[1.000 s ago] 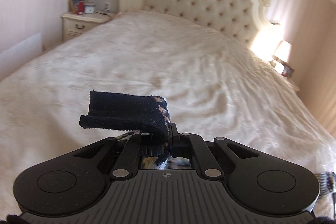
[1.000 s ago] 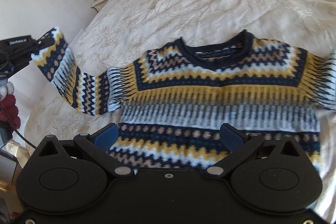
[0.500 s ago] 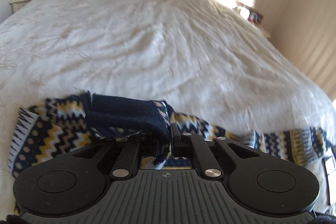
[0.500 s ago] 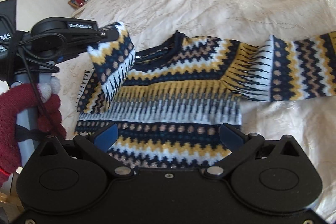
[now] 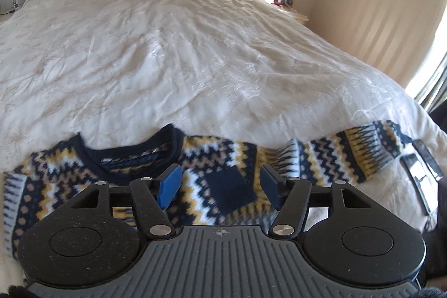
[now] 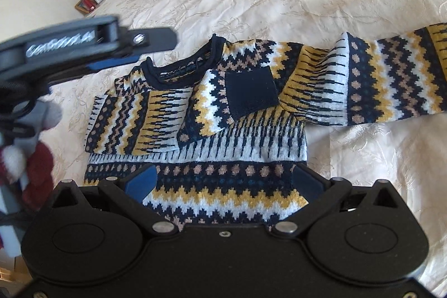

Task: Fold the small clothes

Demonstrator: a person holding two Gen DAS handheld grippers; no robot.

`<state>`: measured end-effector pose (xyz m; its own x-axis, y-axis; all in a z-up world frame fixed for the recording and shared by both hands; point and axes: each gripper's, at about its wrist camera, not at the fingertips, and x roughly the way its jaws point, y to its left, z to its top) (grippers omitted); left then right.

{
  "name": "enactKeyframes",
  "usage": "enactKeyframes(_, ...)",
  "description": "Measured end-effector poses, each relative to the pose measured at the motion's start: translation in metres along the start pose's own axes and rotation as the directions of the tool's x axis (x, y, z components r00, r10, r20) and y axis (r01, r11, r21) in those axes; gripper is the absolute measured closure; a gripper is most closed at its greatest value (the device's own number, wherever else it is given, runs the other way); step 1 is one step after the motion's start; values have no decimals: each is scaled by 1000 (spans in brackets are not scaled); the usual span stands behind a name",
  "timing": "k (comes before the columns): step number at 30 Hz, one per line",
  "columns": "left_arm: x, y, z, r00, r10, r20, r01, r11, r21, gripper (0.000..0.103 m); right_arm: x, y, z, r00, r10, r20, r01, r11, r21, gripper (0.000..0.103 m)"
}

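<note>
Knitted sweater [image 6: 218,130] lies mid-bed, one sleeve folded in; both hand-held grippers released, left [image 5: 220,186] opening.

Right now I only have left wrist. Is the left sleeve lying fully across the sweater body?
Observer: Yes. The left sleeve is folded across the chest, navy cuff near the middle. The left gripper jaws are opening, and the cuff lies below them unpinched.
Operator: Right gripper?
Observer: The right gripper is open over the lower body, gripping nothing.
Operator: Bottom folded up yet?
Observer: No, the lower body lies flat and unfolded.
</note>
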<state>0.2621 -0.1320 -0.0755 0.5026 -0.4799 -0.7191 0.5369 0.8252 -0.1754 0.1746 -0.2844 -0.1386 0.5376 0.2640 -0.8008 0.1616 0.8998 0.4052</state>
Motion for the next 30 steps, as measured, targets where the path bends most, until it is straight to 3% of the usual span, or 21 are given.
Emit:
enactKeyframes(3, -3, 26, -12, 997, 59, -44, -60, 998, -26, 43, 6, 4, 5, 1000, -12, 7, 12, 1000, -9, 1)
enactKeyframes(7, -3, 73, -29, 981, 149, -126, -162, 982, -99, 43, 16, 2, 19, 999, -29, 21, 29, 1000, -5, 1)
enactKeyframes(14, 4, 144, -51, 931, 275, -238, -318, 933, -168, 43, 35, -5, 45, 999, -34, 23, 33, 998, 48, 1)
enactKeyframes(22, 34, 185, -76, 870, 304, -388, -403, 892, -206, 43, 60, -6, 60, 999, -36, -12, 37, 998, 41, 1)
enactKeyframes(30, 47, 191, -78, 872, 284, -398, -392, 893, -221, 31, 89, -9, 74, 997, -69, -46, 69, 998, -4, 1)
